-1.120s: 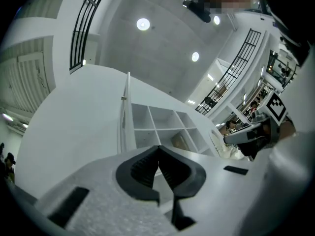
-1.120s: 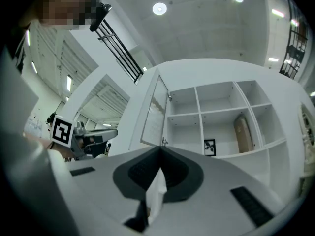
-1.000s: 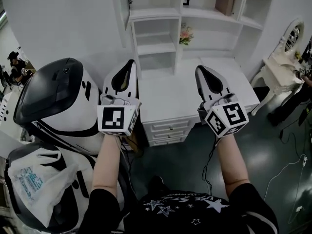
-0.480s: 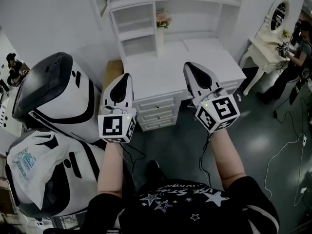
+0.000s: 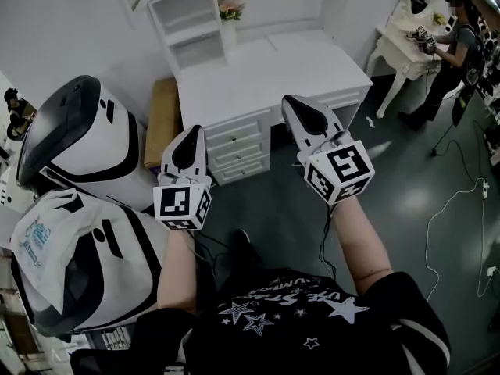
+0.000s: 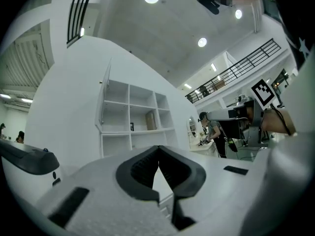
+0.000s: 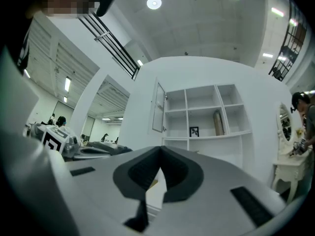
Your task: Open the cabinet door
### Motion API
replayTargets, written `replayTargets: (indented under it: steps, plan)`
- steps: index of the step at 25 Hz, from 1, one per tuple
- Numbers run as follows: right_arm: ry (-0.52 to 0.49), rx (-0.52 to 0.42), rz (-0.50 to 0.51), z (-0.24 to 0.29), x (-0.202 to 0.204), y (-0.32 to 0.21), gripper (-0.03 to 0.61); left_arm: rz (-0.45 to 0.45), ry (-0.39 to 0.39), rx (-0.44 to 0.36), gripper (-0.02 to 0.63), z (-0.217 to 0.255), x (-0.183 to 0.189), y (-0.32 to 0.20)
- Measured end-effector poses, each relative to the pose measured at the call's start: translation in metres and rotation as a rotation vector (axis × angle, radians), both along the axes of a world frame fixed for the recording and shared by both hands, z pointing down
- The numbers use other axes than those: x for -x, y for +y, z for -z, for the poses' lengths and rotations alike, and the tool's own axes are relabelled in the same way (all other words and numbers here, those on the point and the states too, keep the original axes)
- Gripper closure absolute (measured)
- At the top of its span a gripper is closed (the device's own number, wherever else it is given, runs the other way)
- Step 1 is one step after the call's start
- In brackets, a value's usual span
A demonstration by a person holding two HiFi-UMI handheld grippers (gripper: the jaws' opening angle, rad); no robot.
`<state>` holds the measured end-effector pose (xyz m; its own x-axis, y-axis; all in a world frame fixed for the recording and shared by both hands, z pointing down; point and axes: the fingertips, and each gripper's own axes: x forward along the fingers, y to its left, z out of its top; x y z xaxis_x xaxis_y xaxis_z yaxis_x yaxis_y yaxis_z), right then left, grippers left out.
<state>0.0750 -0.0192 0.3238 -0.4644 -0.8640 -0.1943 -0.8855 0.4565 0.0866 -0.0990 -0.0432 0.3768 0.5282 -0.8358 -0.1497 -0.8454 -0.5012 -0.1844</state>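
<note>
The white shelf unit point(image 5: 199, 14) stands on a white desk point(image 5: 266, 73). Its cabinet door point(image 6: 104, 102) hangs at the upper left of the shelves, standing out edge-on from the unit; the right gripper view also shows this door point(image 7: 158, 107). My left gripper point(image 5: 193, 129) is shut and empty, held in front of the desk drawers point(image 5: 234, 151). To its right my right gripper point(image 5: 291, 100) is shut and empty too, by the desk's front edge. Both grippers are well short of the door. The closed left gripper point(image 6: 158, 149) and right gripper point(image 7: 160, 149) point toward the shelves.
A big white and black machine shell point(image 5: 74, 143) with a plastic bag point(image 5: 47, 244) fills the left. A wooden box point(image 5: 162, 116) sits beside the desk. A vanity table point(image 5: 398, 37) and a person point(image 5: 457, 22) are at the right. Cables point(image 5: 461, 209) lie on the dark floor.
Both grippers have drawn back from over the desk top to in front of its drawers and come lower. The desk and shelves now sit farther off.
</note>
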Motion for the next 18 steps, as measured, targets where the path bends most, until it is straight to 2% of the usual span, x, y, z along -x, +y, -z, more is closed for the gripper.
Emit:
replayTargets:
  steps: [12,18]
  plan:
    - [-0.026,0.155,-0.005,-0.075,-0.028,0.057,0.574,-0.026,-0.032,0.115,0.604,-0.063,-0.037,0.083]
    - [-0.039,0.207,0.007,-0.106,-0.027,0.075,0.574,-0.038,-0.046,0.149,0.604,-0.086,-0.042,0.108]
